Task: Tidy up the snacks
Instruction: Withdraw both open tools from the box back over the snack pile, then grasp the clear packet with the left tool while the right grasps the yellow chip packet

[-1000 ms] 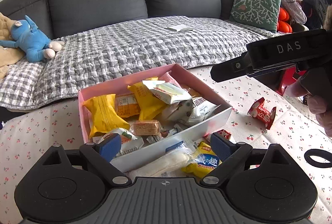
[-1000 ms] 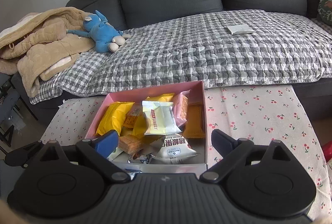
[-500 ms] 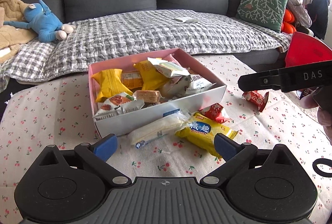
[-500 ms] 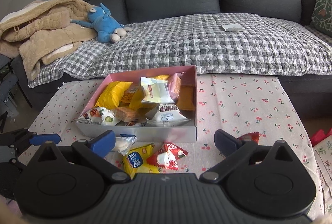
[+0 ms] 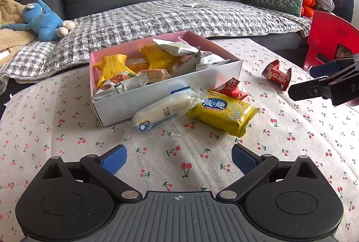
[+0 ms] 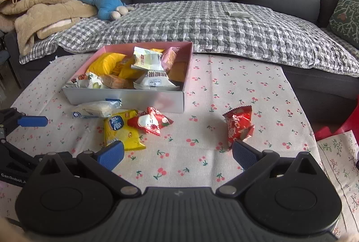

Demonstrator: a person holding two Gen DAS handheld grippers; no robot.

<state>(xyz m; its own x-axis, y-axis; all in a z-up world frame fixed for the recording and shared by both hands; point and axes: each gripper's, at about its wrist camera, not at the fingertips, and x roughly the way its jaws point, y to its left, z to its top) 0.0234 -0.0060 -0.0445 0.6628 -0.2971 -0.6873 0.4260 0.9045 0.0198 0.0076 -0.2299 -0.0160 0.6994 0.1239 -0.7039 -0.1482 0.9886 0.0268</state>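
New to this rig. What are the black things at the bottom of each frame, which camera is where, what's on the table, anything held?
There is no robot arm: a person holds a two-finger gripper in each hand, and each gripper carries a fisheye camera looking forward along its fingers. The black body with blue pads at the bottom of a picture is that camera's own gripper: the left gripper in the left wrist view, the right gripper in the right wrist view. Each also appears at the edge of the other's view.

Both are open and hold nothing; their jaws have just been opening.

On the cherry-print tablecloth stands a pink box already filled with snacks. Loose in front of it lie a white wafer pack, a yellow snack bag and a red packet; another red packet lies apart, near the right gripper.
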